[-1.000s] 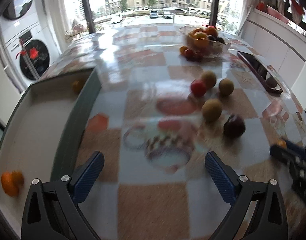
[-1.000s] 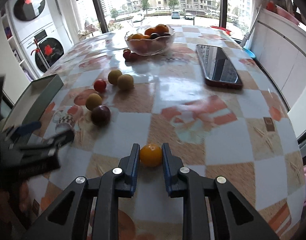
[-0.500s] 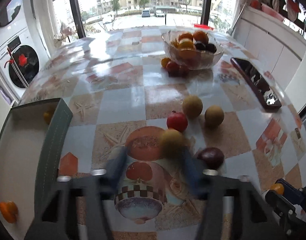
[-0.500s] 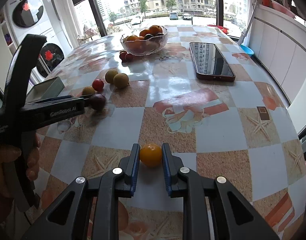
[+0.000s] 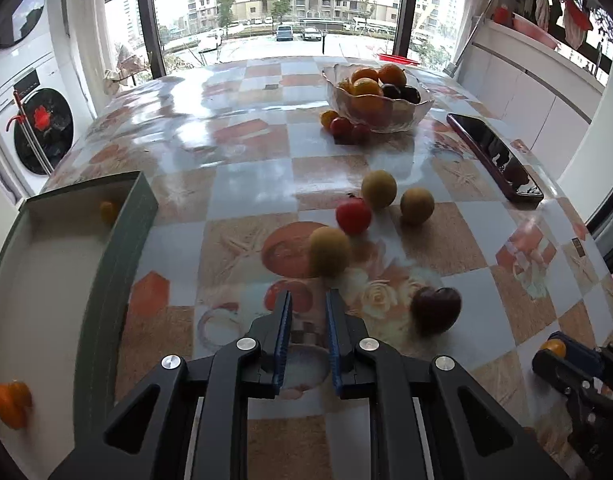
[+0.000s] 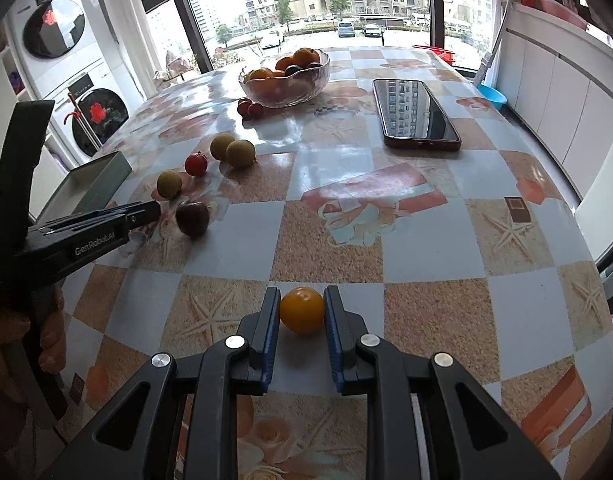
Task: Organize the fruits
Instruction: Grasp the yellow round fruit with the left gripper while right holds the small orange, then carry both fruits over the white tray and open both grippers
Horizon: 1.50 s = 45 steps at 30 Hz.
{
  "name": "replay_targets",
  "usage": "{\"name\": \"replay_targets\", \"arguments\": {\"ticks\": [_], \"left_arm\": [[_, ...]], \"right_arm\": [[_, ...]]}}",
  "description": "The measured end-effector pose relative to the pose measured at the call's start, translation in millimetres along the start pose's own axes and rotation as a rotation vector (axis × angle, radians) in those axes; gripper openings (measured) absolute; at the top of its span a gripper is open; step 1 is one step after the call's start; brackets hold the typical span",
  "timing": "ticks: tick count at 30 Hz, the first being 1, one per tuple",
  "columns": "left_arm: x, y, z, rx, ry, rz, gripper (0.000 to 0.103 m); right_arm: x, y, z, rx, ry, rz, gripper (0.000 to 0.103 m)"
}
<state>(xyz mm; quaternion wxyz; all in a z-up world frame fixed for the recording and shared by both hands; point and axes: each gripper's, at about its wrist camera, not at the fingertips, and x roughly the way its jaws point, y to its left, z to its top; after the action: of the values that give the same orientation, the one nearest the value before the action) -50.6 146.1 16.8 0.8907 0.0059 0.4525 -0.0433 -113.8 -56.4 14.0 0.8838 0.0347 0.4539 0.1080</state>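
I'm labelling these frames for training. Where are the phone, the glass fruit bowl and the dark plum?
phone (image 6: 416, 110), right wrist view, middle of its screen.
glass fruit bowl (image 6: 306, 90), right wrist view, front wall.
dark plum (image 5: 435, 309), left wrist view, middle of its skin.

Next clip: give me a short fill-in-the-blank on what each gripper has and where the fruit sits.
1. The right gripper is shut on a small ____ fruit.
2. The left gripper holds ____.
3. The phone lies screen ____.
4. The glass bowl holds ____.

Missing words: orange; nothing; up; fruit
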Motion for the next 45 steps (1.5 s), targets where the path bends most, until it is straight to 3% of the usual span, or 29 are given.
{"name": "replay_targets", "arguments": {"ticks": [3,4,5,6,7,9,13,18,20,22,25,38,45], "left_arm": [[3,2,3,-0.001,0.007,-0.002,0.021],[3,2,5,-0.002,0.004,0.0,0.041],[2,2,6,-0.008,-0.006,0.004,0.082],[-1,3,7,-0.02,-0.031,0.013,0.093],[-10,5,6,-0.038,-0.098,0.017,0.096],[-16,5,8,-0.034,-0.124,-0.003,0.096],[-6,-2,17,-0.007,-0.095,0.037,0.095],[10,-5,25,-0.01,-0.06,0.032,0.091],[15,-7,24,0.005,-0.026,0.034,0.07],[24,-7,21,0.001,0.005,0.028,0.061],[20,-8,19,0.017,-0.014,0.002,0.026],[-50,16,-13,-0.033,-0.085,-0.071,0.026],[-89,55,-37,-0.082,-0.136,-0.03,0.026]], "right_arm": [[0,0,0,0.003,-0.002,0.001,0.024],[0,0,0,0.002,-0.002,0.001,0.024],[0,-1,0,0.004,-0.002,0.004,0.024],[0,-1,0,0.006,-0.002,0.007,0.024],[0,-2,0,0.007,-0.002,0.01,0.024],[0,-2,-1,0.009,-0.005,0.014,0.024],[0,-2,-1,0.001,-0.009,0.011,0.024],[-1,-3,-1,0.006,-0.01,0.015,0.024],[-1,-3,-1,0.007,-0.011,0.015,0.024],[-1,-3,-1,0.008,-0.011,0.015,0.024],[0,-2,-1,0.007,-0.01,0.01,0.024],[-8,-2,-2,0.059,0.024,0.036,0.024],[-13,31,3,0.01,0.029,0.059,0.024]]}}
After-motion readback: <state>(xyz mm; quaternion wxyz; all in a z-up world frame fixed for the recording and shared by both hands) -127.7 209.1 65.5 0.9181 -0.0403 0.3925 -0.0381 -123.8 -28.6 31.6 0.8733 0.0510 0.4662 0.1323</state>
